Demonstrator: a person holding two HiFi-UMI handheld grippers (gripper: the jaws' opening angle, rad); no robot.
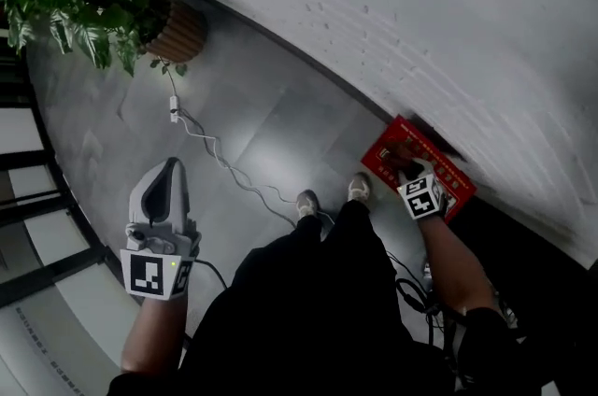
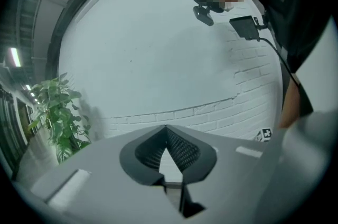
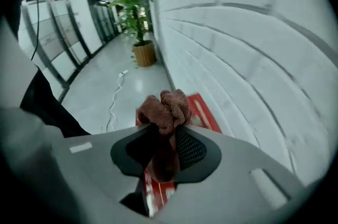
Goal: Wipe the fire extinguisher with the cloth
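Grey floor tiles (image 1: 262, 123) meet a white brick wall (image 1: 420, 11) — the flat red fire extinguisher box (image 1: 451, 176) lies at its foot, lengthwise along it. Right gripper (image 3: 165, 130), clamped on a rust-brown knitted cloth (image 3: 165, 109), points down right over it; left gripper (image 2: 166, 133), closed on nothing, hangs well apart.

The glossy grey tiled floor (image 1: 280, 119) is carrying a flat red rectangular box (image 1: 455, 182) directly beneath the right gripper (image 1: 408, 168). A thin white cable (image 1: 220, 159) is trailing between the right gripper and the left gripper (image 1: 170, 165). A brown woven plant pot (image 1: 177, 28) is standing well beyond the left one.
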